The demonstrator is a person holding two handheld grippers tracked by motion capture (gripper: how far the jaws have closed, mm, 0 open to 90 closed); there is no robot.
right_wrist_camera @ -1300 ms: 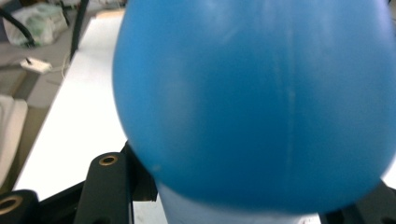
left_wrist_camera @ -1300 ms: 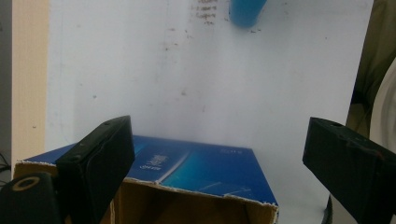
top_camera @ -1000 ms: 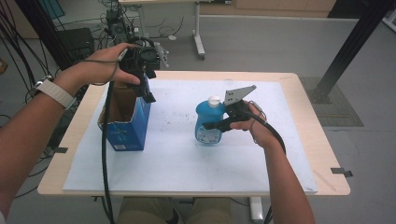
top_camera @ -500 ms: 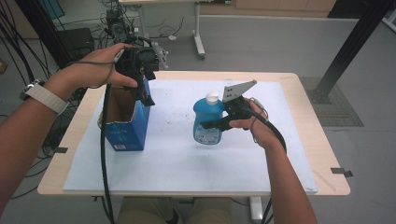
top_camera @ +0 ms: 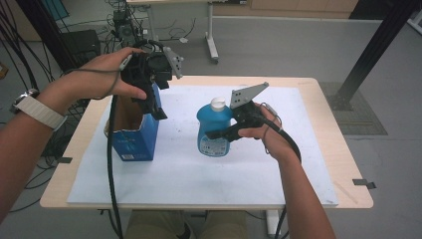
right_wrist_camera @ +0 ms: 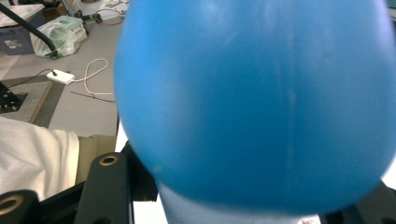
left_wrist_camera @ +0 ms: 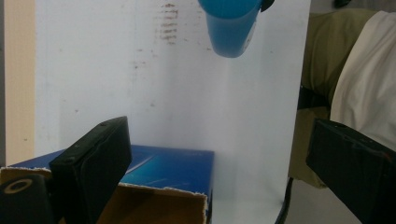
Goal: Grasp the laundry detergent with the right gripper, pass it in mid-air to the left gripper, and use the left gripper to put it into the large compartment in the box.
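Over white table mat (top_camera: 174,189), right claw (top_camera: 219,132) grips blue bottle (top_camera: 213,130); left claw (top_camera: 154,107) gapes.

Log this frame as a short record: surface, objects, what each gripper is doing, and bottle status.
surface: white mat on a wooden table
objects: blue bottle with white cap; open blue cardboard box
right gripper: shut on the blue bottle, gripping its side
left gripper: jaws open, nothing between them, held above the box's open top
bottle status: lifted off the mat, upright, to the right of the box and apart from it
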